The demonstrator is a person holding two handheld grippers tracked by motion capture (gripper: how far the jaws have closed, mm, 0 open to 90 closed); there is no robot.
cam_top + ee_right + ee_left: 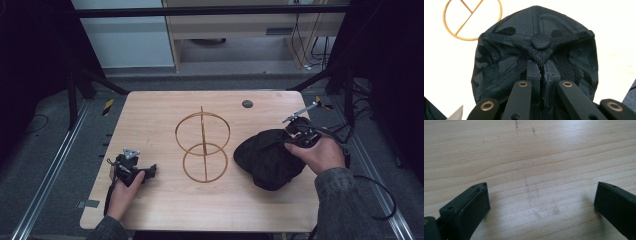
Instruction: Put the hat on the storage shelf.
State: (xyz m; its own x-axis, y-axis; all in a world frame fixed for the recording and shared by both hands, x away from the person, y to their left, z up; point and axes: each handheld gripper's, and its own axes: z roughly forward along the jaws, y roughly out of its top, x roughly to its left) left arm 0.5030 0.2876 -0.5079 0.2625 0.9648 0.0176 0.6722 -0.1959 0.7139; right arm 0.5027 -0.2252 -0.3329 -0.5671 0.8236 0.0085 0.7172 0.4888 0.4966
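L gripper (150, 171) is resting on the table (150, 115) near its front-left corner, jaws standing wide apart, L hand (125, 187) wrapped round its body. R gripper (543, 71) is sitting over the table's right side, jaws pinching cap fabric (506, 57), R hand (320, 152) gripping from behind.

A light wooden table (165, 200) with rounded corners and visible grain. Near its middle stands a thin gold wire stand (203, 146), two rings joined by an upright rod. Just to its right, a dark camouflage cap (267, 160) rests on the tabletop. A small dark round cap (247, 104) is set into the far edge.
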